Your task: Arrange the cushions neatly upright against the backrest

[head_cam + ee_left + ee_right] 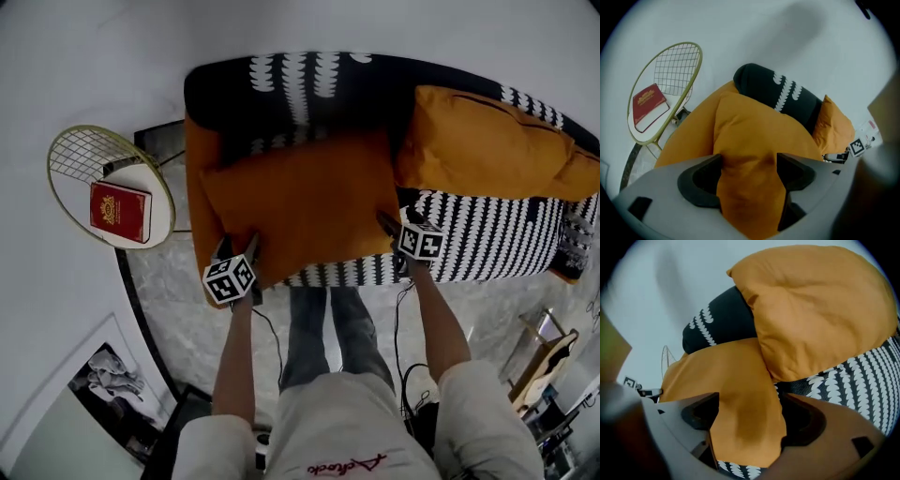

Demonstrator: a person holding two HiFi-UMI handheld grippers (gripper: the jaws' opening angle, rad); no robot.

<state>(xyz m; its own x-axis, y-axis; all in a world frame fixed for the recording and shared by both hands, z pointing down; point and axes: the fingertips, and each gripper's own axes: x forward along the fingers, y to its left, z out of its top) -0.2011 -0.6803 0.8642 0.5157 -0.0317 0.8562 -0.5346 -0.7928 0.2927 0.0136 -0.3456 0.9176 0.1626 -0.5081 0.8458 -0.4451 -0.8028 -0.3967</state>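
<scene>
Looks like somebody's living room to me: there's a sofa [487, 246] with a black-and-white patterned cover and a couple of plump orange cushions [300, 202] on it, standing against a plain white wall [94, 56]. Next to it sits a little round side table [80, 155] with a gold wire frame and a red book [120, 212] lying on top (very much a home-decor touch), and the floor [173, 281] looks like glossy grey marble. There's also a framed black-and-white picture [112, 384] off to one side, which fits a home too.
</scene>
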